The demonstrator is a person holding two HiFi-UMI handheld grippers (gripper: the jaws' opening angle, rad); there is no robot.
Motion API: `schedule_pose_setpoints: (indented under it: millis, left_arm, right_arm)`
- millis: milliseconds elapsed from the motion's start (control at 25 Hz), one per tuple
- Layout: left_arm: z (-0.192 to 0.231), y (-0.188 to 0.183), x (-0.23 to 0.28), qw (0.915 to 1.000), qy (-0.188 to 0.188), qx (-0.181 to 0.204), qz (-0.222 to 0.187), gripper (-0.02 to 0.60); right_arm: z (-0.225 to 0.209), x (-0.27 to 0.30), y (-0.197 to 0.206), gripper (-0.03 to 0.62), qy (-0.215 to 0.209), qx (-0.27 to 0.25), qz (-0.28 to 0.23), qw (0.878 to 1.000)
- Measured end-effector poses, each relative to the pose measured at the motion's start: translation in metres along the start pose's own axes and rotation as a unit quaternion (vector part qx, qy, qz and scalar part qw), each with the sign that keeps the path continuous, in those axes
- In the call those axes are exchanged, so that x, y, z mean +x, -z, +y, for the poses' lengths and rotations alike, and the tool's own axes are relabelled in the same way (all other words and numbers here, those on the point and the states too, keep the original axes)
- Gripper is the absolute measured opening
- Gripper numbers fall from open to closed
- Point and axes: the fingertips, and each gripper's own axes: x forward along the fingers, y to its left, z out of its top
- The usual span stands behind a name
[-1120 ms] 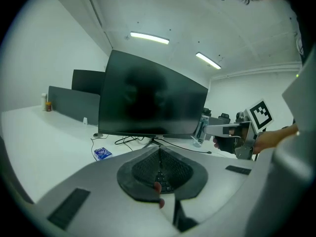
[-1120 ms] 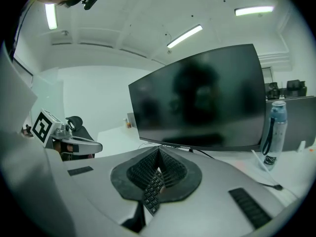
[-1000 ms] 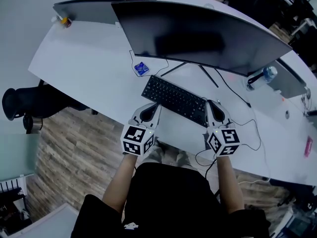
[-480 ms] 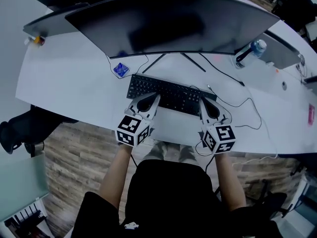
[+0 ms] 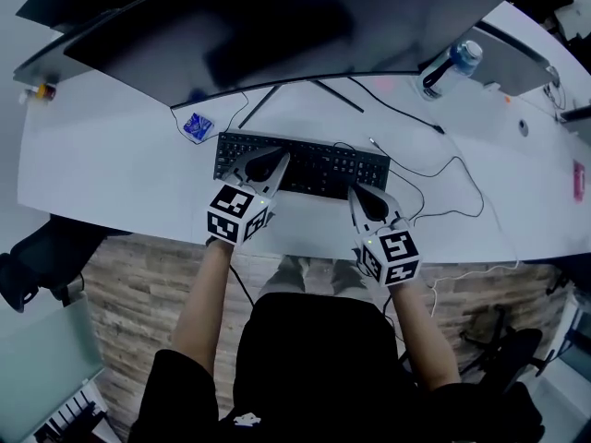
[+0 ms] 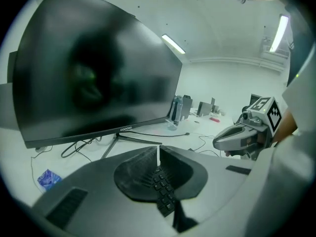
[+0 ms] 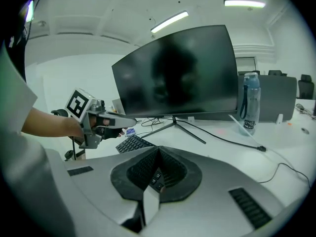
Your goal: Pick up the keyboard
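A black keyboard (image 5: 319, 166) lies on the white desk (image 5: 111, 155) in front of a wide curved monitor (image 5: 277, 21). My left gripper (image 5: 275, 158) is shut and empty, its tips over the keys of the keyboard's left part; those keys (image 6: 163, 190) show below the closed jaws (image 6: 158, 157). My right gripper (image 5: 356, 191) is shut and empty too, its tips at the keyboard's right front corner. In the right gripper view the keyboard (image 7: 132, 143) runs off to the left below the left gripper (image 7: 101, 122). I cannot tell whether either gripper touches it.
A small blue packet (image 5: 197, 125) lies left of the keyboard. A water bottle (image 5: 450, 66) stands at the back right, with thin black cables (image 5: 443, 178) trailing across the desk. The monitor's stand legs (image 5: 314, 95) spread behind the keyboard. The desk's front edge (image 5: 305, 247) runs just behind my hands.
Both grippers have sunk toward the keyboard. The left one has slid forward onto its left keys; the right one has settled at its right front corner. Both stay shut.
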Motion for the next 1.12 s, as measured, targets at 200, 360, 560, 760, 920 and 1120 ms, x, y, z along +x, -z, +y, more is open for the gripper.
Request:
schedule_pose_setpoints:
  millis: [200, 360, 560, 760, 920, 1120]
  left_arm:
    - [0.008, 0.005, 0.028, 0.9988, 0.023, 0.033, 0.028, 0.069]
    - [0.006, 0.024, 0.052, 0.9927, 0.063, 0.069, 0.075, 0.139]
    - [-0.012, 0.05, 0.079, 0.97, 0.146, 0.135, 0.139, 0.269]
    - [-0.013, 0.076, 0.093, 0.9292, 0.217, 0.206, 0.217, 0.29]
    - [-0.004, 0.085, 0.104, 0.904, 0.241, 0.213, 0.282, 0.29]
    - [0.0, 0.099, 0.118, 0.8638, 0.289, 0.197, 0.363, 0.298]
  right_arm:
    - [-0.006, 0.007, 0.018, 0.005, 0.002, 0.011, 0.015, 1.0]
    - [-0.009, 0.012, 0.032, 0.005, 0.002, 0.023, 0.025, 0.999]
    - [-0.012, 0.018, 0.047, 0.005, 0.005, 0.033, 0.039, 0.999]
    - [-0.01, 0.023, 0.057, 0.005, 0.003, 0.034, 0.05, 0.998]
    - [-0.012, 0.026, 0.064, 0.005, 0.005, 0.032, 0.058, 0.998]
    - [-0.01, 0.029, 0.074, 0.005, 0.012, 0.035, 0.066, 0.997]
